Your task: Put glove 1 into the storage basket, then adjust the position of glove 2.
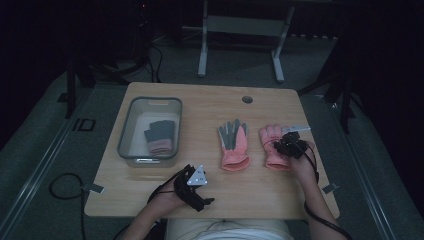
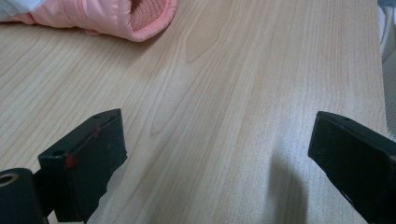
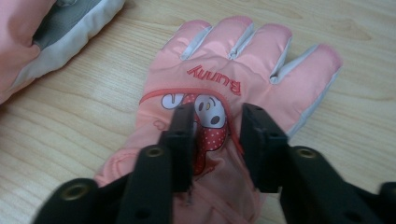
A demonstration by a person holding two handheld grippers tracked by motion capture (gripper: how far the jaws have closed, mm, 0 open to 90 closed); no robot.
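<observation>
Right gripper (image 3: 212,126): jaws narrowed, pinching a fold of the pink glove (image 3: 243,74) lying flat on the table (image 3: 70,135). Left gripper (image 2: 215,140): jaws spread wide over bare table, second glove (image 2: 102,16) well beyond them.

High view looks down on the table (image 1: 210,105) — gripper views skim it close.

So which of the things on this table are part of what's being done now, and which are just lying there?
In hand:
right gripper, jaws around a fold of the pink glove
other pink glove, palm up
grey bin with a grey glove inside

Lying about:
left gripper, open over bare table
</observation>
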